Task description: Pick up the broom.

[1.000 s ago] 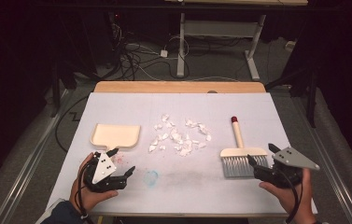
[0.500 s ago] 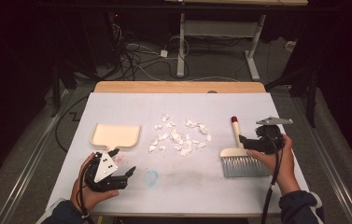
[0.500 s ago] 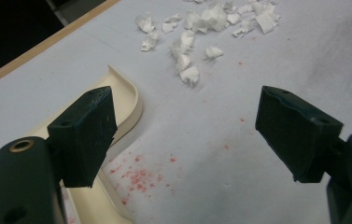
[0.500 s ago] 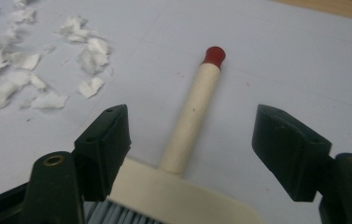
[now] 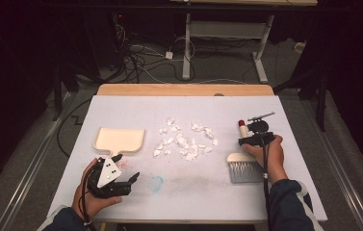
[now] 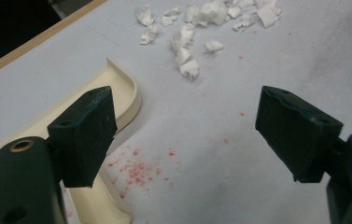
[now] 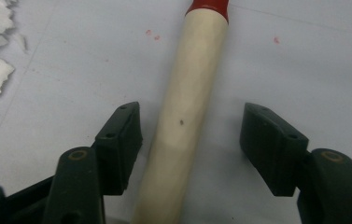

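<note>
A brush with a cream handle (image 5: 241,134) and a red tip lies at the right of the table, its grey bristles (image 5: 244,171) toward me. My right gripper (image 5: 243,141) straddles the handle (image 7: 188,79). Its jaws have just been closing, and a gap still shows on each side, so the right gripper (image 7: 190,116) is open. White paper scraps (image 5: 185,142) lie in the middle. A cream dustpan (image 5: 120,139) lies at the left. My left gripper (image 5: 127,167) rests open near the front edge, with the dustpan's rim (image 6: 126,95) by its left jaw and the scraps (image 6: 187,42) beyond.
Pink specks (image 6: 136,170) and a faint blue smudge (image 5: 156,183) mark the pale table cover (image 5: 193,187). A wooden strip (image 5: 184,89) runs along the table's far edge. Beyond it are cables and desk legs on a dark floor.
My right hand has moved from the front right corner up and left to the brush handle, and its jaws have narrowed around it. The left hand has kept still.
</note>
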`<action>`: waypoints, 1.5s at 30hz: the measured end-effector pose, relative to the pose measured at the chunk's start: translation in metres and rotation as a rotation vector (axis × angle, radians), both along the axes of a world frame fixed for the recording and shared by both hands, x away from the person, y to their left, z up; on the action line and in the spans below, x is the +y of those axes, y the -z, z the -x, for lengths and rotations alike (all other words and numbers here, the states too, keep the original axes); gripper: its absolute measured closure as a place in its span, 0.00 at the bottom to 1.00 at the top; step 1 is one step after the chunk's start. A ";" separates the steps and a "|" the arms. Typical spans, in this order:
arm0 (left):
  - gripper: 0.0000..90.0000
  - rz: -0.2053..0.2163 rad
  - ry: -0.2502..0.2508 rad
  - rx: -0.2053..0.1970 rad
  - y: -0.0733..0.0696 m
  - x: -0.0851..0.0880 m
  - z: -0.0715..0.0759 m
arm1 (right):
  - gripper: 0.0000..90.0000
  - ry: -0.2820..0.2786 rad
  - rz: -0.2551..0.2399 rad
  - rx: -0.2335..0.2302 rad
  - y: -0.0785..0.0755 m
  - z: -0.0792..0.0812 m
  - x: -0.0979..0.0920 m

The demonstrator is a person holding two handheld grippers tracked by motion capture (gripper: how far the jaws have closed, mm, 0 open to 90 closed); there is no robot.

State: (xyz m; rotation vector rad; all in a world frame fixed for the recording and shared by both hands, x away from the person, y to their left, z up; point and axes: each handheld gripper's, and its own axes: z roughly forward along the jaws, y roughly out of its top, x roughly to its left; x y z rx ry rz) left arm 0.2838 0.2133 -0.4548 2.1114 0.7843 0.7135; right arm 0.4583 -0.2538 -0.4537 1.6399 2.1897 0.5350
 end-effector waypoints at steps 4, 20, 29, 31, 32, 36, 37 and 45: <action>0.22 -0.007 0.003 0.007 0.000 -0.001 0.001 | 0.65 -0.010 -0.006 0.011 -0.002 0.001 0.006; 0.22 -0.012 0.020 0.042 0.002 -0.005 0.001 | 0.79 0.017 -0.028 0.006 -0.003 -0.002 0.006; 0.22 0.011 0.018 0.041 -0.001 -0.006 0.001 | 0.79 -0.021 -0.085 -0.122 -0.013 0.016 -0.002; 0.22 0.019 0.023 0.034 -0.003 -0.006 0.000 | 0.79 -0.031 -0.110 -0.173 -0.019 0.024 -0.006; 0.23 0.031 0.026 0.037 -0.005 -0.008 0.000 | 0.79 -0.035 -0.121 -0.198 -0.022 0.029 -0.007; 0.24 0.120 0.062 0.065 -0.015 -0.022 -0.004 | 0.79 -0.083 -0.166 -0.314 -0.038 0.052 -0.010; 0.24 0.138 0.084 0.069 -0.018 -0.029 -0.006 | 0.79 -0.083 -0.166 -0.314 -0.038 0.052 -0.010; 0.26 0.270 0.305 0.101 -0.049 -0.127 -0.018 | 0.79 -0.172 -0.210 -0.470 -0.068 0.097 0.000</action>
